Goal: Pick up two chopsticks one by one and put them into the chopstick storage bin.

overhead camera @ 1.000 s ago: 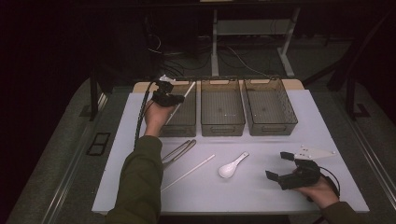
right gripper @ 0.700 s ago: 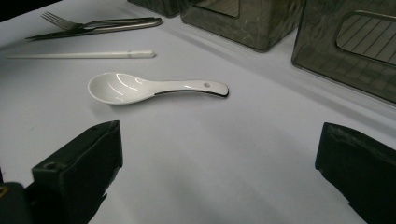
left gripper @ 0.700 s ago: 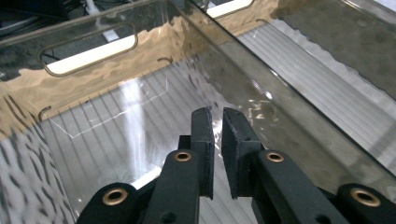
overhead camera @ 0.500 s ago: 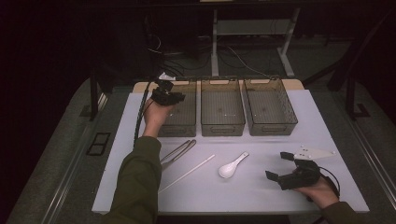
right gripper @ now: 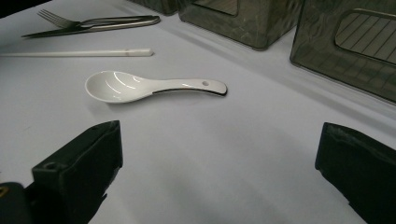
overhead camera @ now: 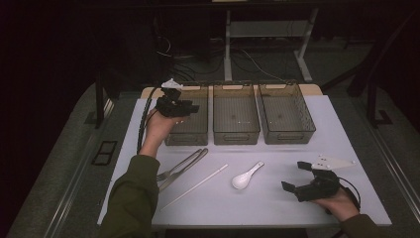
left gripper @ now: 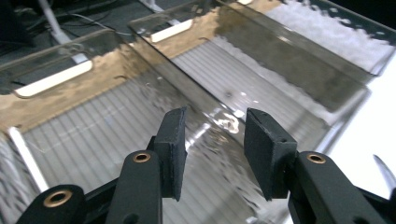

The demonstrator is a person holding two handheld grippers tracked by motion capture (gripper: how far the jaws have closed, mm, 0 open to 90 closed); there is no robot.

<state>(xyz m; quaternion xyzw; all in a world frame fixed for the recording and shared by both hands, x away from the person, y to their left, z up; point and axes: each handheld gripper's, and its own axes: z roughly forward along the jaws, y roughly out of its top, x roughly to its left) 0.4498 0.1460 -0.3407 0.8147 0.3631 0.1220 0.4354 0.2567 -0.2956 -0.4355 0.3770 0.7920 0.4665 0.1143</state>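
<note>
Spoon (right gripper: 149,87) on table ahead of right gripper (right gripper: 219,172) — fingers wide apart; left gripper (left gripper: 212,154) fingers apart, empty.

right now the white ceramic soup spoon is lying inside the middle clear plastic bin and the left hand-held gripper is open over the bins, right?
Not quite. The white ceramic soup spoon lies on the white tabletop in front of the bins, not inside the middle clear plastic bin, as the high view shows. The rest holds: the left hand-held gripper is open over the bins.
</note>
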